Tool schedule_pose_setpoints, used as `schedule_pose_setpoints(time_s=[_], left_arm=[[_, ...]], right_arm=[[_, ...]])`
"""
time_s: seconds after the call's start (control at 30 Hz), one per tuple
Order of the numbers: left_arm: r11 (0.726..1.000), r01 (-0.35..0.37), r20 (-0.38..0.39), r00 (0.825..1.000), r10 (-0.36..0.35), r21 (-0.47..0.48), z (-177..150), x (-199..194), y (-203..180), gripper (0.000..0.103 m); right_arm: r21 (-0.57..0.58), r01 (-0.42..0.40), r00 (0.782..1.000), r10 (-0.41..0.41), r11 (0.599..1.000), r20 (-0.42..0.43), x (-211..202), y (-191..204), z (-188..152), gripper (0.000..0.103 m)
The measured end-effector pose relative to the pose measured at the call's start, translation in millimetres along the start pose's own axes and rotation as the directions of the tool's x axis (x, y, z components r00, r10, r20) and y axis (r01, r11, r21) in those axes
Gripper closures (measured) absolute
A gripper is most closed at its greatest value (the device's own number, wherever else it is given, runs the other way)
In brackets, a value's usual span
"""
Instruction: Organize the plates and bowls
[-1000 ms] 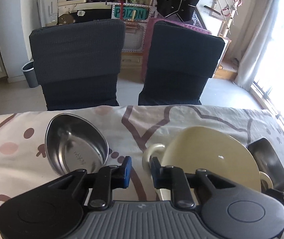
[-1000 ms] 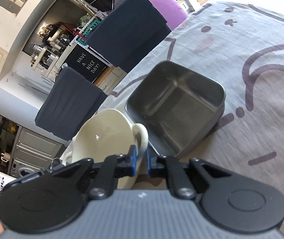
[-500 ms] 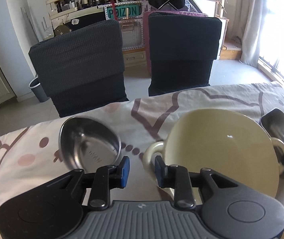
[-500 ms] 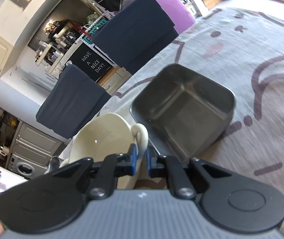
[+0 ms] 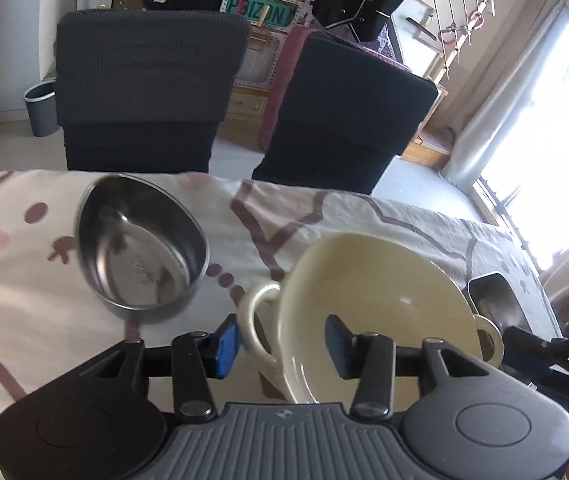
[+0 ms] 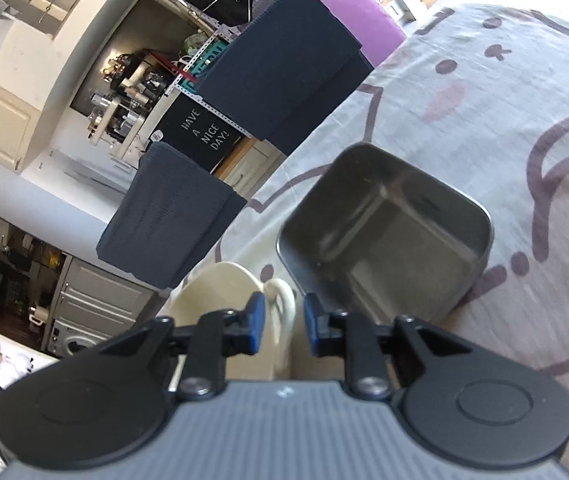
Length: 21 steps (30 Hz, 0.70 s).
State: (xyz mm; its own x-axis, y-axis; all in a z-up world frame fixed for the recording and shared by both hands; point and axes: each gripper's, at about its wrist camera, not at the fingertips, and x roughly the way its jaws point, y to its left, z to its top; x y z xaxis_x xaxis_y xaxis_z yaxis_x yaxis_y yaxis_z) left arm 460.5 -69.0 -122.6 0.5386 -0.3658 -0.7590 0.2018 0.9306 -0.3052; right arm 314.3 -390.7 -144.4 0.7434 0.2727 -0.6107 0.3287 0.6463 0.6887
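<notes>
From the left wrist, the left tongs [image 5: 282, 344] have just been opening and stand partly apart. The near handle and rim of the cream bowl [image 5: 380, 296] lie between the blue pads [image 5: 226, 346], which do not press on them. The bowl is glossy ceramic, round, with a loop handle on each side, and rests on the tabletop [image 5: 20, 280], which is covered in a white cloth with brown outlines and pink dots. To its left lies an egg-shaped steel dish [image 5: 140, 248], shiny and empty.

From the right wrist, the right tongs [image 6: 284, 328] have also just been opening, with a narrow gap. The bowl's other loop handle [image 6: 284, 304] sits between the pads, not squeezed. Just beside it lies a square steel tray [image 6: 388, 236] with rounded corners, dull grey.
</notes>
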Motion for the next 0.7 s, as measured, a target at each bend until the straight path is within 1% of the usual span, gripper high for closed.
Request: schedule_pose_setpoints(time_s=[0.1, 0.2, 0.33, 0.4, 0.47, 0.5, 0.63, 0.7], left_arm=[[1.000, 0.016, -0.008, 1.000, -0.016, 0.004, -3.2, 7.3, 0.0, 0.054], [0.998, 0.041, -0.021, 0.999, -0.042, -0.037, -4.1, 13.2, 6.9, 0.054], [0.998, 0.039, -0.026, 0.999, -0.040, -0.054, -2.8, 17.7, 13.5, 0.054], [0.998, 0.038, -0.038, 0.998, -0.040, -0.052, -0.6, 19.3, 16.4, 0.055], [0.998, 0.038, -0.049, 0.998, -0.040, -0.047, 1.8, 21.4, 19.2, 0.064], [0.998, 0.040, -0.054, 0.998, -0.043, -0.049, 2.4, 22.0, 21.0, 0.072], [0.994, 0.080, -0.058, 0.995, -0.085, -0.070, 0.5, 23.8, 26.8, 0.083], [0.993, 0.087, -0.056, 0.994, -0.092, -0.081, 0.2, 24.5, 27.6, 0.083]], right_arm=[[-0.034, -0.010, 1.000, 0.009, 0.999, -0.028, 5.7, 3.3, 0.6, 0.070], [-0.096, 0.001, 0.999, -0.006, 0.995, -0.054, 14.2, 12.4, -0.6, 0.067], [-0.168, 0.026, 0.996, -0.039, 0.985, -0.074, 24.4, 21.7, -1.6, 0.067], [-0.200, 0.039, 0.995, -0.056, 0.979, -0.078, 27.7, 23.6, -0.7, 0.069], [-0.217, 0.041, 0.995, -0.061, 0.975, -0.085, 29.4, 25.4, 0.7, 0.069], [-0.226, 0.041, 0.994, -0.062, 0.973, -0.089, 29.9, 26.1, 1.5, 0.069], [-0.255, 0.047, 0.993, -0.072, 0.966, -0.091, 30.3, 27.0, 2.7, 0.072], [-0.255, 0.046, 0.993, -0.072, 0.966, -0.091, 32.9, 28.3, 3.5, 0.072]])
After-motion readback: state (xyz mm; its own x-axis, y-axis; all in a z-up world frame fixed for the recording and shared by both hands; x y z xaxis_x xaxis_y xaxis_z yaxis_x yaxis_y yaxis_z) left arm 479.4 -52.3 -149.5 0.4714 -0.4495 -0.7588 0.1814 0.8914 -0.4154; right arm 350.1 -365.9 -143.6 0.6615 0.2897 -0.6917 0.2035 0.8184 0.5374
